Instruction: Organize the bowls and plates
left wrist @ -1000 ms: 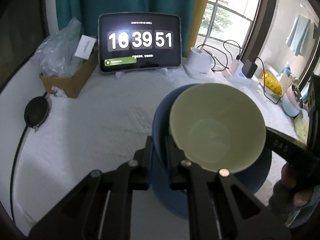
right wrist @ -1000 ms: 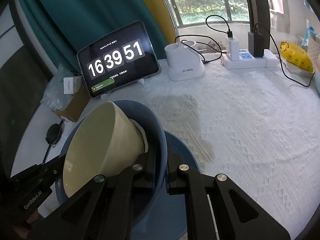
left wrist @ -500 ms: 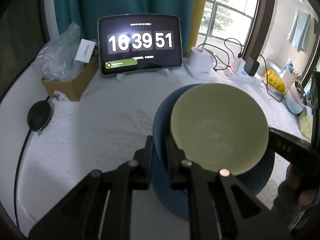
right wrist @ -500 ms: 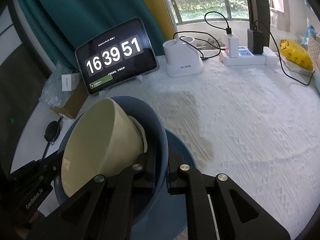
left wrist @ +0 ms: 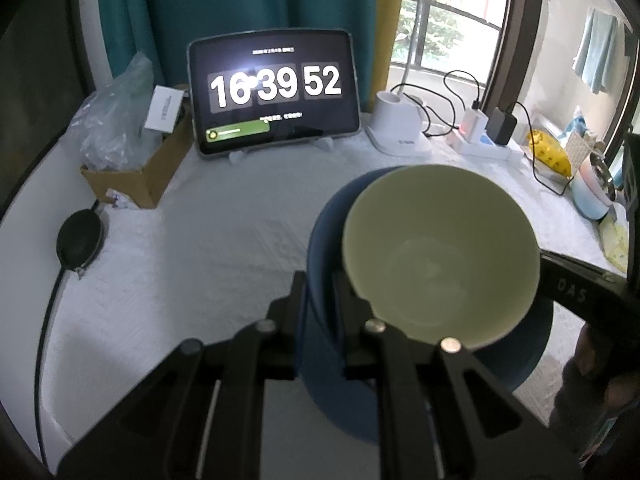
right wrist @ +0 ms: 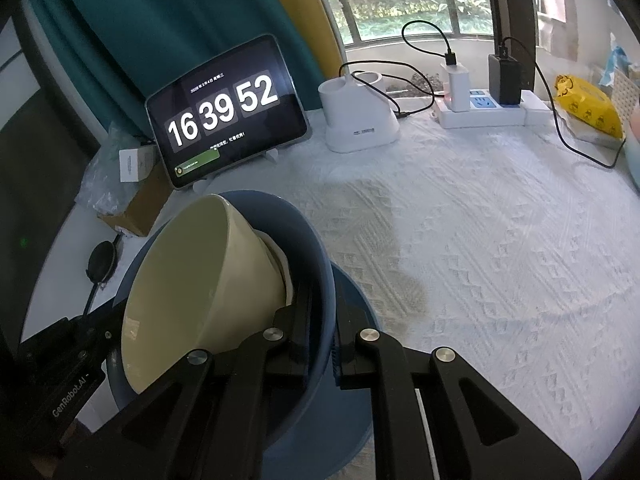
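A cream bowl (left wrist: 440, 256) lies tilted on its side inside a larger blue bowl (left wrist: 324, 232), above a blue plate (left wrist: 530, 356). My left gripper (left wrist: 320, 280) is shut on the near rim of the blue bowl, one finger inside and one outside. In the right wrist view my right gripper (right wrist: 324, 312) is shut on the opposite rim of the blue bowl (right wrist: 304, 240), with the cream bowl (right wrist: 208, 280) leaning away from it and the blue plate (right wrist: 360, 304) beneath. The other gripper's black body shows at each view's edge.
A white textured cloth (right wrist: 480, 240) covers the table. At the back stand a tablet clock (left wrist: 276, 92), a cardboard box with plastic bags (left wrist: 136, 176), a white lamp base (left wrist: 400, 128) and a power strip with chargers (right wrist: 492, 108). A black round device on a cable (left wrist: 80, 240) lies at the left.
Only the clock's seconds have ticked over. Both grippers and the stacked bowls stand as they did.
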`<state>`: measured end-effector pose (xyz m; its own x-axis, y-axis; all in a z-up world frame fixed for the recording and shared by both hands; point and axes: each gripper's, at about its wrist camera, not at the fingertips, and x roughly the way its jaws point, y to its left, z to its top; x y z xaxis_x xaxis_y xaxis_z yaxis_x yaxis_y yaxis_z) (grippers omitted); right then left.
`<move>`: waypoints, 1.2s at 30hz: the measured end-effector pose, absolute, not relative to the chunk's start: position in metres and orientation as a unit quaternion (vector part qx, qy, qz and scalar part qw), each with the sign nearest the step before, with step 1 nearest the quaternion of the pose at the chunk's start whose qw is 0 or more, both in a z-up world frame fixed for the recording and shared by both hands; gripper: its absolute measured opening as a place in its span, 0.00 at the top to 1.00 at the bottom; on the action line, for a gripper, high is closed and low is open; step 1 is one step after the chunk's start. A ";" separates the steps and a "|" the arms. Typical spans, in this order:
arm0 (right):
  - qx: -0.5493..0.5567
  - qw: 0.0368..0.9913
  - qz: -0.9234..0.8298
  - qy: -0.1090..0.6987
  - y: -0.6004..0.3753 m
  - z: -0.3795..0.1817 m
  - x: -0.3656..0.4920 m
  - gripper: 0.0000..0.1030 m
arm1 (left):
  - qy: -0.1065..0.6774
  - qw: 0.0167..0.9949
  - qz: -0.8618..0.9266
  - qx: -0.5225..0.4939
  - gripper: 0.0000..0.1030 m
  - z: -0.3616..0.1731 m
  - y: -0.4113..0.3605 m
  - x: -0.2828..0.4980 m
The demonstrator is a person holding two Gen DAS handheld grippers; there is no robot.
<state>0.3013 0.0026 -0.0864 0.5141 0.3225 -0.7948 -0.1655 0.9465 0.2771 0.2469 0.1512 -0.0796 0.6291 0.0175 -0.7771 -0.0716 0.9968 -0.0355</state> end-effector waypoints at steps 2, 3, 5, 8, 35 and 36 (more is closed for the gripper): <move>0.083 0.865 0.140 0.475 0.002 -0.086 0.302 0.90 | 0.432 0.901 0.030 -0.031 0.87 -0.079 0.150 0.247; 0.084 0.864 0.138 0.476 0.001 -0.086 0.302 0.90 | 0.435 0.899 0.033 -0.033 0.87 -0.078 0.151 0.248; 0.083 0.865 0.137 0.475 0.002 -0.083 0.302 0.90 | 0.436 0.899 0.029 -0.041 0.86 -0.076 0.152 0.248; 0.074 0.875 0.131 0.459 0.000 -0.074 0.300 0.76 | 0.417 0.907 0.036 -0.039 0.86 -0.065 0.154 0.246; 0.047 0.911 0.060 0.405 -0.089 -0.029 0.201 0.50 | 0.331 0.944 0.009 -0.016 0.14 -0.011 0.099 0.150; 0.044 0.914 0.056 0.399 -0.093 -0.025 0.193 0.50 | 0.325 0.945 0.008 -0.017 0.14 -0.008 0.096 0.144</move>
<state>0.1933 -0.0931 -0.0250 0.6754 0.1367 -0.7246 -0.0665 0.9900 0.1248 0.1444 0.0964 -0.0085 0.7883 0.0041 -0.6153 -0.0265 0.9993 -0.0273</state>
